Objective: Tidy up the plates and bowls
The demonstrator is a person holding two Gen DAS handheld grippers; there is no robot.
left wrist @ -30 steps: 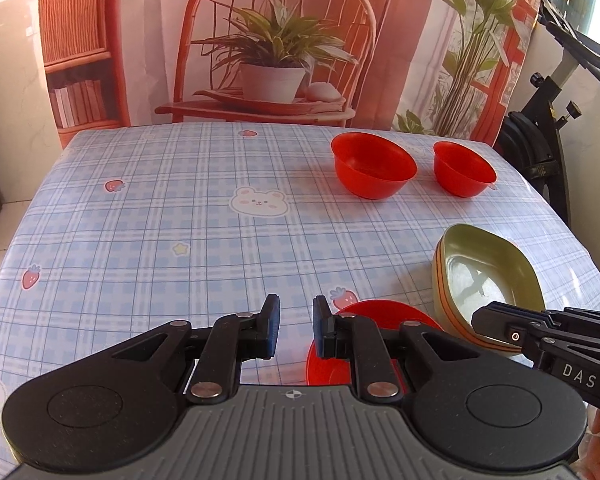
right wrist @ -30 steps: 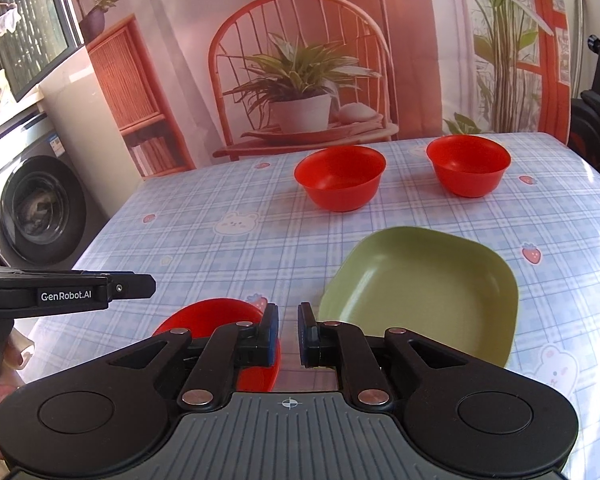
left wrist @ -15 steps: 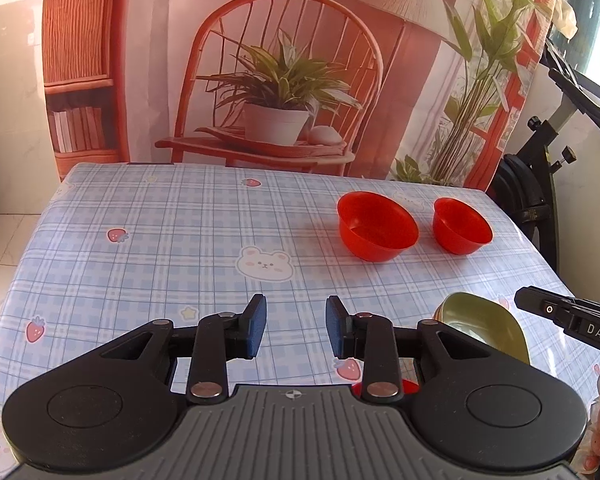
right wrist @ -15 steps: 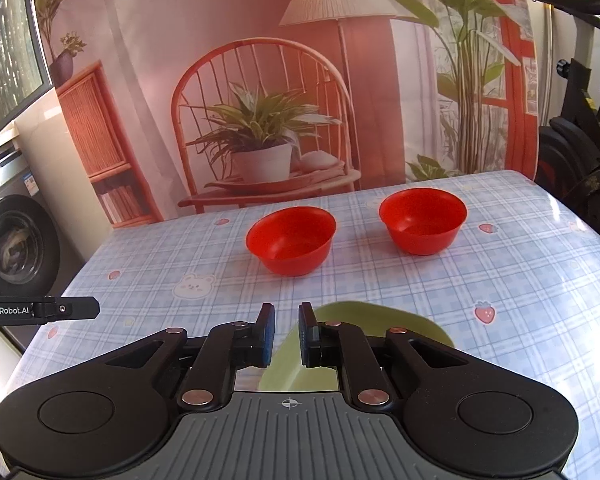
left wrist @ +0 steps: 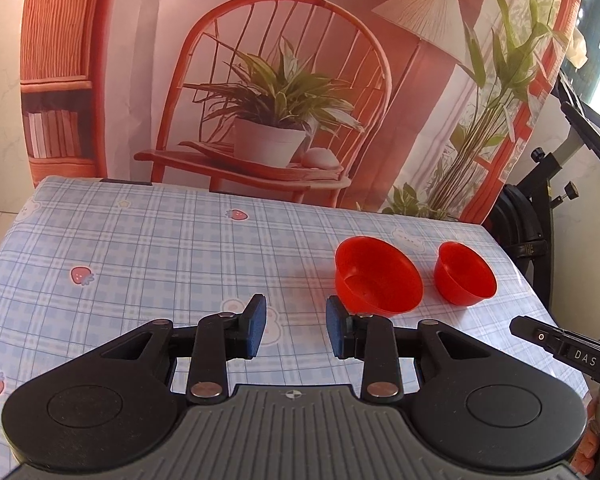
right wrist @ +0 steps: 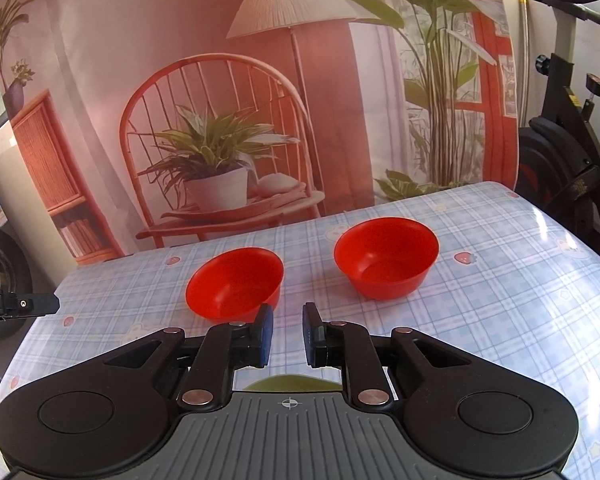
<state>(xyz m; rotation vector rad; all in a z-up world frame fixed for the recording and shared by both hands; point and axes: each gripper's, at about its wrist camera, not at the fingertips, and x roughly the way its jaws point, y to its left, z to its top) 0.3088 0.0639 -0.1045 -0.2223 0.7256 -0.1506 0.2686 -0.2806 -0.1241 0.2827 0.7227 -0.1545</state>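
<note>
Two red bowls stand apart at the far right of the checked table. In the left wrist view the larger bowl [left wrist: 378, 278] is just beyond my open, empty left gripper [left wrist: 294, 326], with the smaller bowl [left wrist: 464, 274] to its right. In the right wrist view the bowls [right wrist: 234, 282] [right wrist: 386, 256] lie ahead of my right gripper [right wrist: 287, 334], which is open and empty. A sliver of the green plate [right wrist: 286, 383] shows under the right gripper. The red plate is hidden.
The blue plaid tablecloth [left wrist: 148, 256] covers the table, whose far edge meets a printed backdrop. An exercise bike [right wrist: 568, 168] stands off the right edge. A washing machine [right wrist: 0, 280] is at the left. The other gripper's tip [left wrist: 560, 344] shows at the right.
Both grippers have lifted and pulled back from the plates, which dropped out of view. The left jaws opened wide; the right jaws opened slightly in the last half second.
</note>
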